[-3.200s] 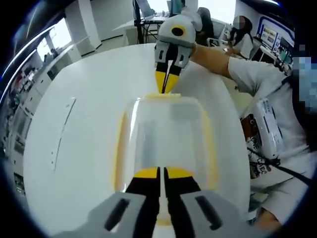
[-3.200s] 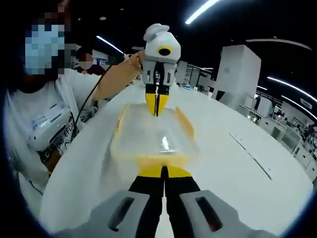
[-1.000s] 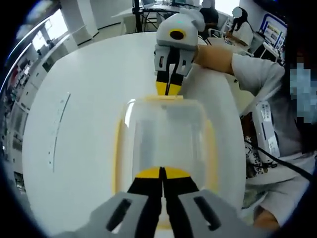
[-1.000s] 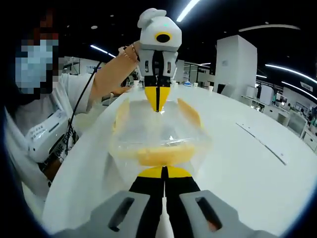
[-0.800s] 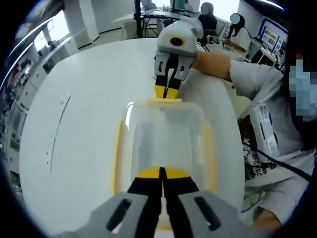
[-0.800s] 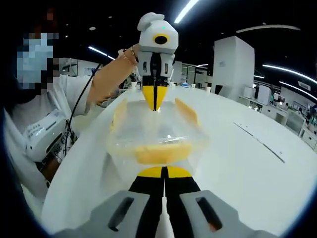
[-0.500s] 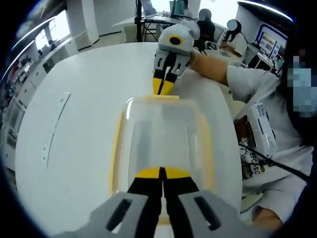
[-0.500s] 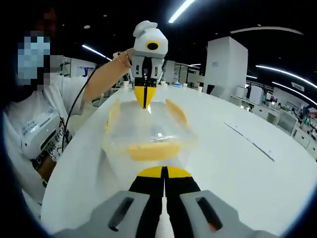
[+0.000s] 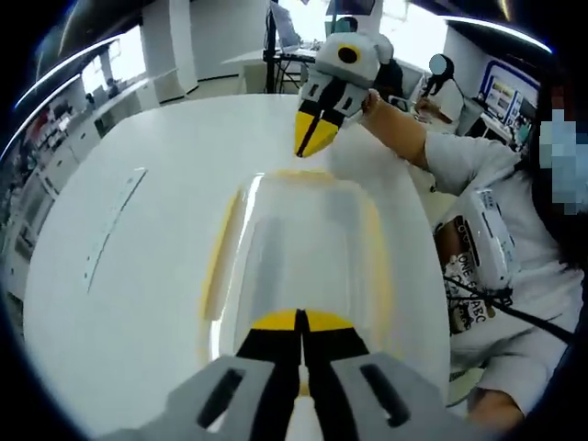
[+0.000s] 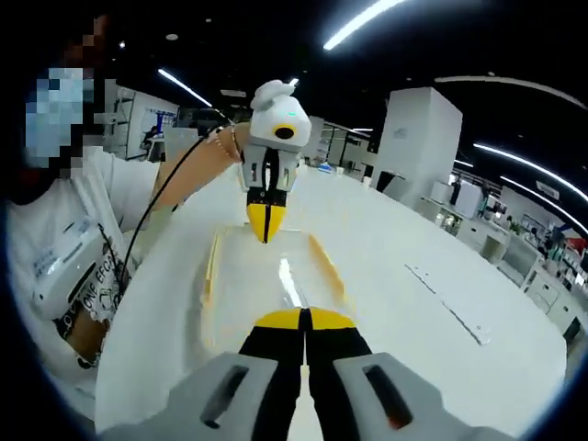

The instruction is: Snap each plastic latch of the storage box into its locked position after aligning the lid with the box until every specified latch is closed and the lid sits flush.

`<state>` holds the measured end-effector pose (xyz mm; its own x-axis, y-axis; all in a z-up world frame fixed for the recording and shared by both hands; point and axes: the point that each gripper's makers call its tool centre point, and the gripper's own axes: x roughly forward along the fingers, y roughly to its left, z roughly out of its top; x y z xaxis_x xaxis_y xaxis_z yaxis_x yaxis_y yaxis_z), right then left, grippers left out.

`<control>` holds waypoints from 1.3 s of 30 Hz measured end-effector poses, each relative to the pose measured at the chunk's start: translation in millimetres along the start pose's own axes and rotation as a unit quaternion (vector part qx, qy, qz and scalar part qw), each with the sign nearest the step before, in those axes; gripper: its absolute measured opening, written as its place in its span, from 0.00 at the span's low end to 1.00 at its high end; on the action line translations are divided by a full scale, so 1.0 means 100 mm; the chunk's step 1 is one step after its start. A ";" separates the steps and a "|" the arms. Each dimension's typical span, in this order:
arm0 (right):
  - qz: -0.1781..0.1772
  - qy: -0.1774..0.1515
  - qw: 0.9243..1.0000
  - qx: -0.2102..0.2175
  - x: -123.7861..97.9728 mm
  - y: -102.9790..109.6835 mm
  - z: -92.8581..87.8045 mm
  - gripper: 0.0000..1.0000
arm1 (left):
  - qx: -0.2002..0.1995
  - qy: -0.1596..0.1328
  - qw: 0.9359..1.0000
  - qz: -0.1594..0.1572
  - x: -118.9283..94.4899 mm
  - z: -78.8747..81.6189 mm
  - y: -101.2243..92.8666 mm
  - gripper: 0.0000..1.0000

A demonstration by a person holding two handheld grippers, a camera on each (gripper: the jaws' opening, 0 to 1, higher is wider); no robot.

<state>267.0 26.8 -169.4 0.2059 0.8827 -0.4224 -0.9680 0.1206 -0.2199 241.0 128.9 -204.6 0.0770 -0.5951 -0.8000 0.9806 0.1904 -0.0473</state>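
A: Latches on the storage box (image 9: pixel 299 243) are hard to read; the clear lid (image 10: pixel 266 276) glares, and the box's near end sits hidden behind each view's own jaws.

B: Grippers?

A: Left gripper (image 9: pixel 299 322): jaws pressed together, nothing between them, at the box's near end. Right gripper (image 10: pixel 303 322): likewise closed and empty.

B: Change from half a second ago?

A: Box lies flat on the white table (image 9: pixel 138 239); earlier its end looked raised. In the left gripper view the right gripper now hovers above the far end, apart from it.
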 end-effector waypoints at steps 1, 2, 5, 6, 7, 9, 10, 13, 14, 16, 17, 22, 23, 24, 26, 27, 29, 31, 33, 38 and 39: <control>0.007 0.010 1.000 -0.004 0.04 0.04 0.02 0.00 | 0.000 -0.001 1.000 0.000 -0.01 0.00 0.01 0.00; 0.018 0.019 1.000 -0.013 0.13 0.09 0.09 0.00 | 0.000 -0.002 1.000 0.000 -0.02 0.00 0.03 0.00; 0.041 0.055 0.997 -0.028 0.32 0.17 0.18 0.00 | -0.005 -0.009 1.000 0.000 -0.04 -0.03 0.03 0.00; 0.042 0.060 0.997 -0.029 0.34 0.17 0.17 0.00 | -0.005 -0.009 1.000 0.000 -0.04 -0.03 0.03 0.00; 0.040 0.069 0.996 -0.033 0.41 0.16 0.19 0.00 | -0.004 -0.012 1.000 0.001 -0.05 -0.04 0.03 0.00; 0.047 0.090 0.994 -0.037 0.52 0.17 0.18 0.00 | -0.006 -0.017 1.000 0.002 -0.07 -0.06 0.04 0.00; 0.051 0.098 0.993 -0.040 0.56 0.18 0.17 0.00 | -0.006 -0.019 1.000 0.003 -0.07 -0.07 0.05 0.00; 0.058 0.112 0.991 -0.046 0.66 0.19 0.18 0.00 | -0.007 -0.022 1.000 0.003 -0.09 -0.09 0.05 0.00; 0.064 0.126 0.989 -0.050 0.70 0.20 0.17 0.00 | -0.006 -0.024 1.000 0.006 -0.09 -0.11 0.05 0.00; 0.063 0.129 0.988 -0.052 0.72 0.20 0.17 0.00 | -0.005 -0.026 1.000 0.007 -0.09 -0.11 0.05 0.00; 0.064 0.130 0.988 -0.052 0.73 0.20 0.17 0.00 | -0.005 -0.026 1.000 0.007 -0.09 -0.11 0.05 0.00; 0.095 0.229 0.966 -0.071 0.82 0.23 0.03 0.00 | -0.007 -0.042 0.999 0.000 -0.06 -0.07 0.09 0.00; 0.100 0.249 0.961 -0.074 0.81 0.23 -0.01 0.00 | -0.008 -0.044 0.999 -0.001 -0.06 -0.06 0.09 0.00; 0.105 0.261 0.956 -0.081 0.79 0.24 -0.01 0.00 | -0.008 -0.045 0.999 -0.003 -0.06 -0.06 0.10 0.00; 0.120 0.286 0.947 -0.088 0.76 0.28 -0.03 0.00 | -0.010 -0.050 0.999 -0.007 -0.05 -0.05 0.10 0.00; 0.122 0.289 0.945 -0.090 0.76 0.28 -0.03 0.00 | -0.011 -0.053 0.998 -0.010 -0.04 -0.04 0.09 0.00; 0.120 0.312 0.937 -0.103 0.77 0.28 -0.05 0.00 | -0.012 -0.061 0.998 -0.018 -0.03 -0.03 0.07 0.00; 0.117 0.350 0.923 -0.112 0.77 0.29 -0.07 0.00 | -0.014 -0.071 0.997 -0.028 -0.01 -0.03 0.06 0.00; 0.115 0.383 0.908 -0.126 0.78 0.30 -0.09 0.00 | -0.012 -0.079 0.996 -0.031 0.00 -0.03 0.03 0.00; 0.101 0.419 0.889 -0.152 0.79 0.35 -0.09 0.00 | -0.025 -0.125 0.991 -0.050 0.05 0.03 0.01 0.00; 0.100 0.421 0.889 -0.154 0.79 0.35 -0.10 0.00 | -0.021 -0.127 0.990 -0.051 0.04 0.01 0.02 0.00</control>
<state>250.8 96.5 -219.0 0.1933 0.2051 -0.9595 -0.9392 -0.2443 -0.2415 243.2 125.4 -207.4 0.0263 -0.7888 -0.6141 0.9775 0.1490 -0.1495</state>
